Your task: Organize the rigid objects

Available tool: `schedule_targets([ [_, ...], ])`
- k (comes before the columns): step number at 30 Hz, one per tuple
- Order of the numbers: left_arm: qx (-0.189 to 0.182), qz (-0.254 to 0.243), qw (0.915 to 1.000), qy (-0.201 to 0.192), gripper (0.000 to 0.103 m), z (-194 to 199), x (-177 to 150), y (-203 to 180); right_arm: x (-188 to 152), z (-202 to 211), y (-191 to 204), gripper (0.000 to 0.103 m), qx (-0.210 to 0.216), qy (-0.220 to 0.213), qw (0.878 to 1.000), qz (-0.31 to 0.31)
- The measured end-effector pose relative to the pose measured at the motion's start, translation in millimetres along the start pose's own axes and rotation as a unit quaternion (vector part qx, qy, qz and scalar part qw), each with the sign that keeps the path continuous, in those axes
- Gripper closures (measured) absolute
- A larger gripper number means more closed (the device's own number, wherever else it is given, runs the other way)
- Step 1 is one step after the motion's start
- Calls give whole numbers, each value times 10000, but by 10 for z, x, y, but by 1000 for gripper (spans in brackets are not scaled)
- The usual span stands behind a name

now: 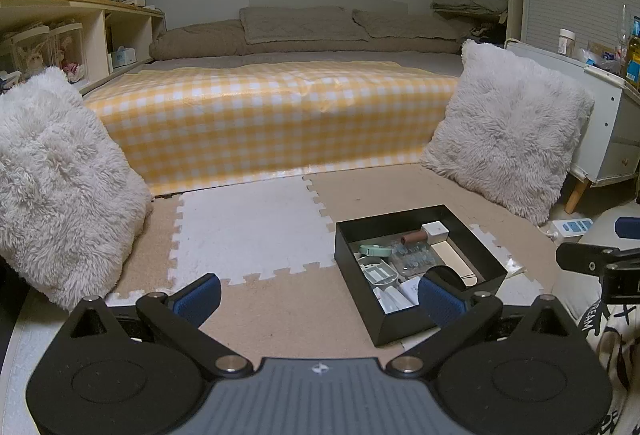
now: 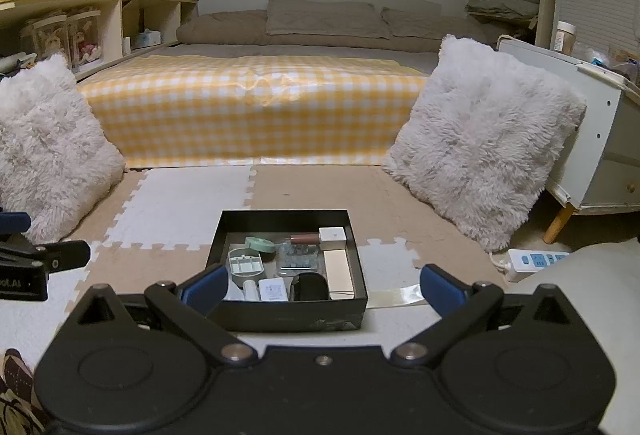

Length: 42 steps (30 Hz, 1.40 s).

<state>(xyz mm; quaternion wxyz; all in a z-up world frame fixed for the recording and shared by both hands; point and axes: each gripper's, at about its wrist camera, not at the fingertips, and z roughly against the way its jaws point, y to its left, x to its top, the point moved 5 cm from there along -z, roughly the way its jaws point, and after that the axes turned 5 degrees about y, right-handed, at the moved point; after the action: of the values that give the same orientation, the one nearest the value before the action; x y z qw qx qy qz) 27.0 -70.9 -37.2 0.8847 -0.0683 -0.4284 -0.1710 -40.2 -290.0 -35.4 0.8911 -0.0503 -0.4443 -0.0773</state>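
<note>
A black open box stands on the foam floor mat. Inside lie a white cube, a brown tube, a mint round case, a clear blister pack, a gold flat bar, a black oval item and white pieces. My right gripper is open, low in front of the box, nothing between its blue pads. My left gripper is open too, to the box's left, its right pad overlapping the box's near corner in view.
Two fluffy white cushions lean either side of a bed with a yellow checked cover. A white power strip lies right of the box, near a white cabinet. Shelves line the left wall.
</note>
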Motion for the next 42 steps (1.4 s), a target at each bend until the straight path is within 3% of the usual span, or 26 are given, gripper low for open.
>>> schedule_targets([
  [42, 15, 13, 10000, 30, 0, -6, -18, 17, -11, 14, 17, 0, 36, -9, 10000, 20],
])
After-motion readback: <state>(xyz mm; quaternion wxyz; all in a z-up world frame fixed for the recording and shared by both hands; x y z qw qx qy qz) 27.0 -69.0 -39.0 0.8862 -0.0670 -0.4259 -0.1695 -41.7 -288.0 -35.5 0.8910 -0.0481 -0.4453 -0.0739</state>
